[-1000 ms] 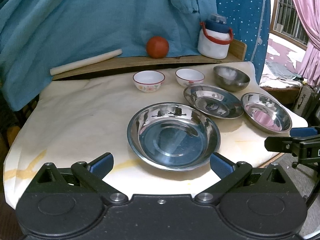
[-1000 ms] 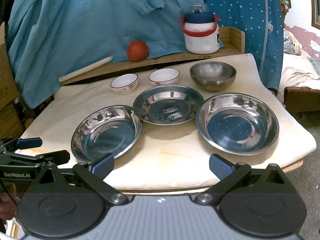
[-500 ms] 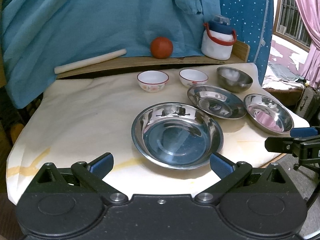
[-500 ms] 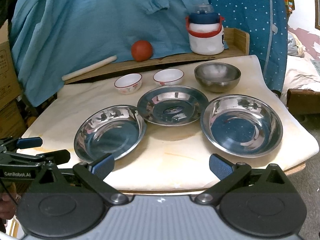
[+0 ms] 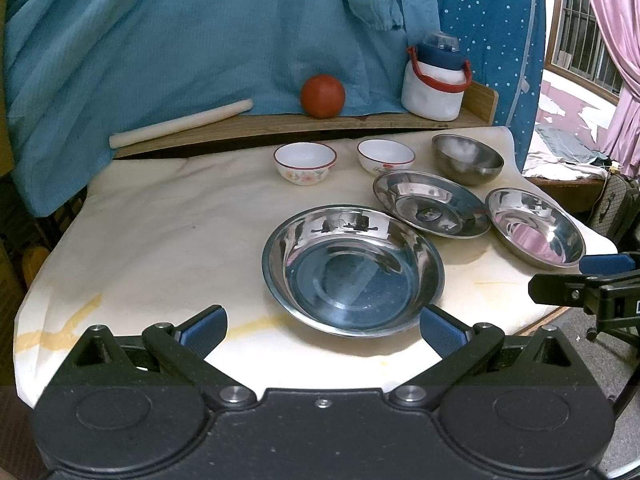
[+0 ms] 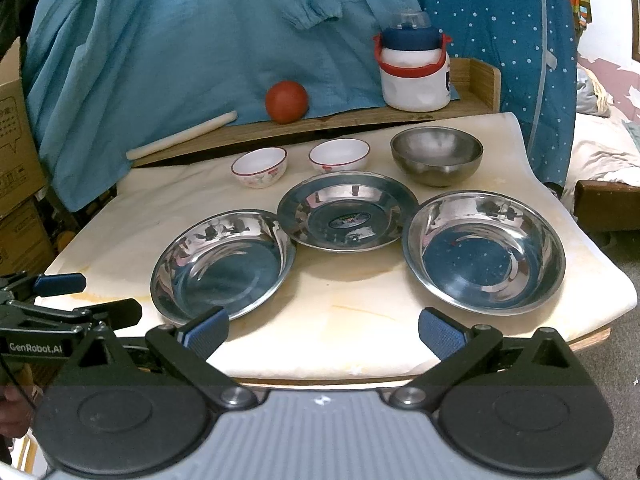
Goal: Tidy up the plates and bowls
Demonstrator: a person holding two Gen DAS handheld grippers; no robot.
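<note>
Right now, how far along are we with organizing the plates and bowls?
Nothing looks done: the three steel plates lie separately, though the middle one's rim overlaps its left neighbour. The two ceramic bowls and the steel bowl stand unstacked. Nothing is in hand: left gripper and right gripper are open and empty. All the stacking remains.

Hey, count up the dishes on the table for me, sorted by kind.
Steel plates: 3
White ceramic bowls: 2
Steel bowl: 1
Total: 6
</note>
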